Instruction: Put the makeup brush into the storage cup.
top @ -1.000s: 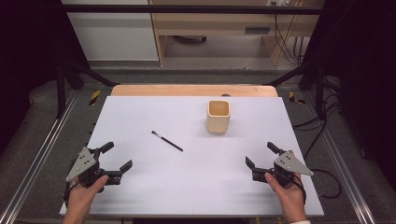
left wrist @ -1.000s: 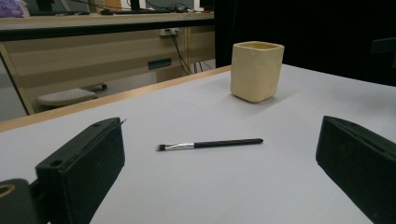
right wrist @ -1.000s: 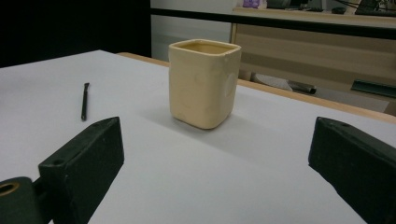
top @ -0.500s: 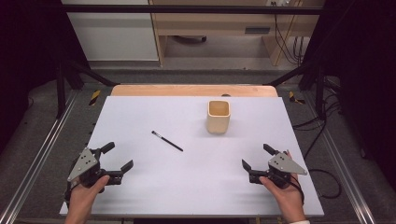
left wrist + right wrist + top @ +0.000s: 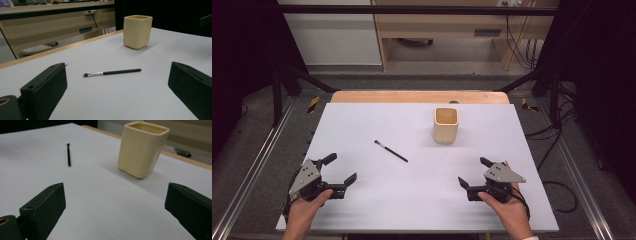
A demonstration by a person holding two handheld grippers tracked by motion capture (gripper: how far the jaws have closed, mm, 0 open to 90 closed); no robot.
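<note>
A thin black brush (image 5: 390,151) with a silver ferrule lies flat on the white worktop (image 5: 412,200), a little left of the middle, bristle end toward the far left. To its right and slightly farther back stands a cream square-sided cup (image 5: 446,124), upright and well apart from the brush. Neither carries any writing that can be read.

The white sheet covers a wooden board whose far edge shows as a tan strip (image 5: 419,97). Beyond it are a grey floor, light wood furniture and hanging cables (image 5: 512,35); metal rails (image 5: 249,170) run along both sides.

The left claw (image 5: 338,170) rests at the near left corner, jaws wide apart and holding nothing. The right claw (image 5: 471,173) sits at the near right, jaws likewise spread wide and empty. Each is gripped by a hand (image 5: 507,212).
</note>
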